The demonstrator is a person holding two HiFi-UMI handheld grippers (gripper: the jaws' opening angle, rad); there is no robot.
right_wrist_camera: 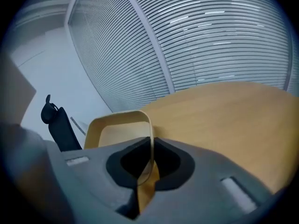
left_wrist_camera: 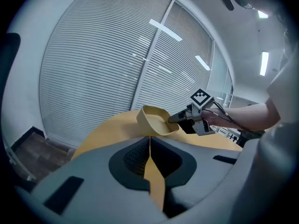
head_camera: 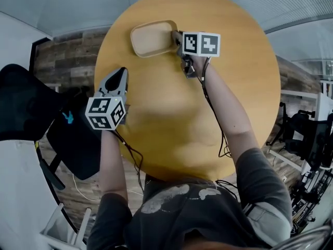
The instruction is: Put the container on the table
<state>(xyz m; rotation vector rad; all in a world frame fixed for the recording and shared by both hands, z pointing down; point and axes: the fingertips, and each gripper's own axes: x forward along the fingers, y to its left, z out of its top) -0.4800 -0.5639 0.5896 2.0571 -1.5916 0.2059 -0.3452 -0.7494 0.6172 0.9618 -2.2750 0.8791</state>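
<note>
Empty container (head_camera: 152, 38), long axis left-to-right over the counter (head_camera: 234, 98); right tongs (head_camera: 176, 37) pinch its rim, left tongs (head_camera: 118, 78) pressed together.

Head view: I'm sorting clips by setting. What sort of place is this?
Probably an office or meeting room: a round wooden table, a black office chair beside it, and window walls covered by horizontal blinds.
</note>
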